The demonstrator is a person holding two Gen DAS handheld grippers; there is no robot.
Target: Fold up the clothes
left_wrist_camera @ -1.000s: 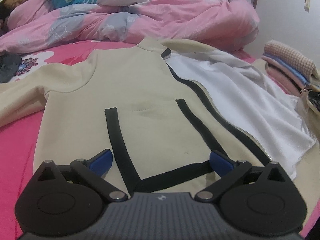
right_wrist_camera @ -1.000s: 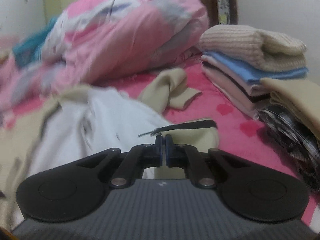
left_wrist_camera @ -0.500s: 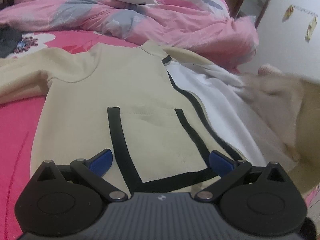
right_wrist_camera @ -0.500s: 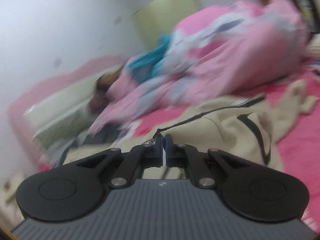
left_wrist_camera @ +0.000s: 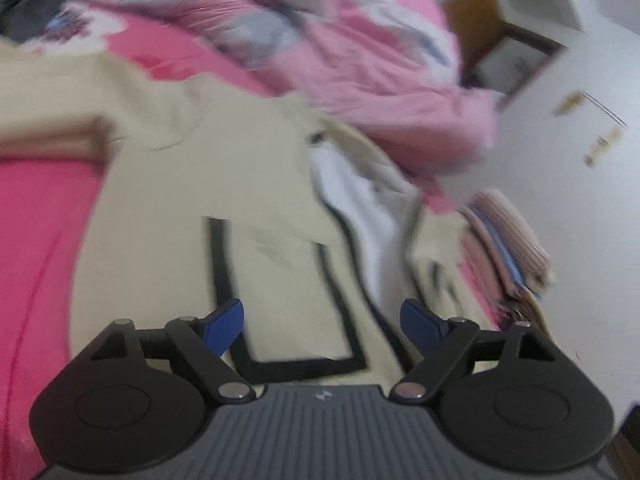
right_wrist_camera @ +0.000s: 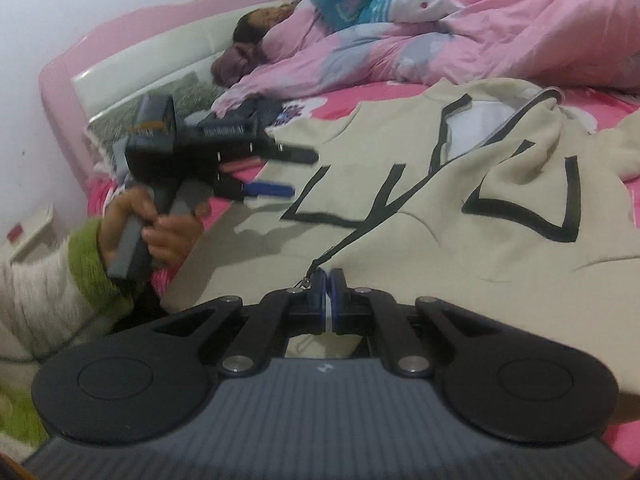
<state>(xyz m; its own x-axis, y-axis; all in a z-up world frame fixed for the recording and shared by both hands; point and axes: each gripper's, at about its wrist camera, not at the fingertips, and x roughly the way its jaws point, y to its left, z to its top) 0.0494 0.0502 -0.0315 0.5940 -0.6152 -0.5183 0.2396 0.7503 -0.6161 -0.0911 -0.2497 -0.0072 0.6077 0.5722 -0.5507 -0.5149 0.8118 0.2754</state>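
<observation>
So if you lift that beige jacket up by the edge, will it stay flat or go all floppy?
Probably floppy: the jacket already lies in soft folds and creases on the bed. It likely drapes from wherever the right gripper pinches it. The zip edge may swing a bit.

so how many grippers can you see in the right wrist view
2: the right gripper at the bottom centre, shut on the beige jacket; the left gripper at the left, over the jacket's edge.

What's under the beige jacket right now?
The beige jacket lies on the pink bedsheet, which shows around its edges. White lining shows at the open neck. Anything beneath the body is covered.
</observation>
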